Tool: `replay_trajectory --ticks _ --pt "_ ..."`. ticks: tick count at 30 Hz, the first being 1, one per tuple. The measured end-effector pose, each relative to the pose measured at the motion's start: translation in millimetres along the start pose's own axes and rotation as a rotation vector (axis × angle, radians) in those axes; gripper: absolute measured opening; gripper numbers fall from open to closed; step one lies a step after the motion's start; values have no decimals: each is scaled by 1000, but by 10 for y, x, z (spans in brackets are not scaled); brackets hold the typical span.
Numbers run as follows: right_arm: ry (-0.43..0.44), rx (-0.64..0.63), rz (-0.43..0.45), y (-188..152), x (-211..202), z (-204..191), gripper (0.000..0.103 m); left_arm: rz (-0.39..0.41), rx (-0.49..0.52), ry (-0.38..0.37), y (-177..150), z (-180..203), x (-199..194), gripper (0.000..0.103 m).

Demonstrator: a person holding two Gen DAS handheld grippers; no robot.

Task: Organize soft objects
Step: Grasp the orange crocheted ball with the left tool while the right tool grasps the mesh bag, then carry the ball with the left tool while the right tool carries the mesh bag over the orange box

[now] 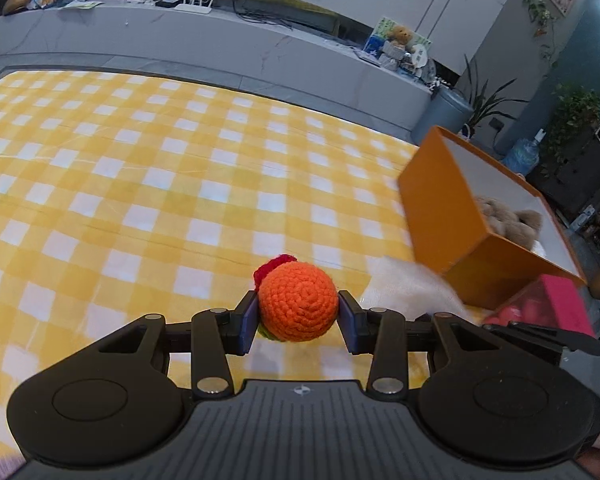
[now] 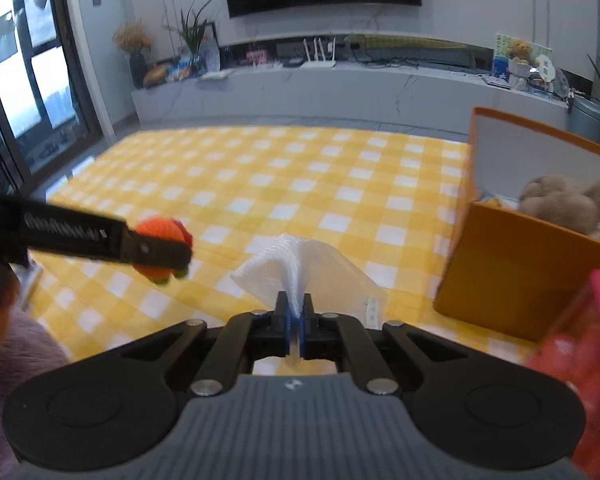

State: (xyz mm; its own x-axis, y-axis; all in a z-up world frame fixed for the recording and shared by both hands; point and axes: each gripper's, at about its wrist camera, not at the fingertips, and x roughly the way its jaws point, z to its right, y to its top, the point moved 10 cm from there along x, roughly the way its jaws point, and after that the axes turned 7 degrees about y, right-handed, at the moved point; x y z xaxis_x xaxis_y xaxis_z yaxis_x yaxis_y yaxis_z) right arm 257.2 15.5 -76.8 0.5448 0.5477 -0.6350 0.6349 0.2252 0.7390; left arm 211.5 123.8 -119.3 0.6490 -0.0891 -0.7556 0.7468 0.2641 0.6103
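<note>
Your left gripper pinches the orange crochet ball between its pads, held up above the yellow checked cloth. Your right gripper is pressed tight on a fold of the white cloth, also clear of the table. The orange box, already holding a teddy bear, lies ahead and to the right of both, nearer your right hand, so the white cloth looks likely to arrive first.

left gripper: matte black linkage arms, silver round pivot screws, ribbed grey housing carrying a small round emblem at 12 o'clock.
fingers: black, faced with blue pads.
discs: two round black caps at 4 and 8 o'clock.
right gripper: same black-and-grey build.
sleeve: fuzzy mauve fabric at 8 o'clock.
</note>
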Motion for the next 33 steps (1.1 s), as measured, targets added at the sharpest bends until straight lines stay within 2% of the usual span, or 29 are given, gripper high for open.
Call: replay_trajectory --ticks 7,18,25,33 --pt "-11 61 88 8 -594 102 1 12 24 -42 -144 396 -264 47" --pt "-57 147 252 115 -1517 547 1 90 146 -104 -72 1265 -635 47" --pt "-120 136 325 230 -2047 923 1 132 216 -151 65 1826 -657 47" --pt "-170 134 349 398 -2261 1384 1 156 295 -201 238 2400 -516 47"
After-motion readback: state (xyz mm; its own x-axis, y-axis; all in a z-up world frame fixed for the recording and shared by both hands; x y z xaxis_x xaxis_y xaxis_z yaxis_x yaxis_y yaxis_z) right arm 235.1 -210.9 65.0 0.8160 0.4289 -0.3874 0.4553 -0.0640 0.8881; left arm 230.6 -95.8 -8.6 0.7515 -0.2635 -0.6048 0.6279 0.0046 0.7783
